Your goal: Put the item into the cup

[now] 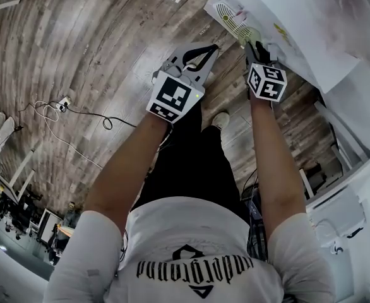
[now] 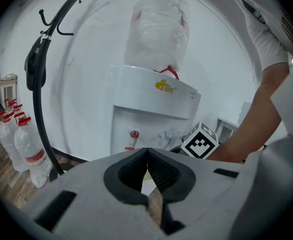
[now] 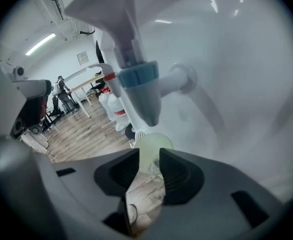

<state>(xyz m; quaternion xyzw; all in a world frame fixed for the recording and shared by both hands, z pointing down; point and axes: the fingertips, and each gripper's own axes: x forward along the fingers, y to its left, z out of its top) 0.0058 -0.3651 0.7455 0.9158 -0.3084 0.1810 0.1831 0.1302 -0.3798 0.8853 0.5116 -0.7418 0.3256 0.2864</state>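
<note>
A pale yellow-green translucent cup (image 1: 249,35) stands at the front of the white water dispenser (image 1: 298,24), beside its round drip grille (image 1: 228,14). In the right gripper view the cup (image 3: 151,145) sits just below the blue-collared tap (image 3: 141,91). My right gripper (image 3: 145,156) is open, with the cup between its fingertips and a gap showing at the pads. From the head view the right gripper (image 1: 254,48) points down at the cup. My left gripper (image 2: 146,151) is shut and empty, hanging left of the dispenser (image 1: 199,52).
The dispenser (image 2: 156,109) carries a large inverted bottle (image 2: 156,29) and has a red tap (image 2: 133,134). A black coat stand (image 2: 39,69) and several full water bottles (image 2: 24,144) stand to its left. A cable (image 1: 77,115) lies on the wooden floor.
</note>
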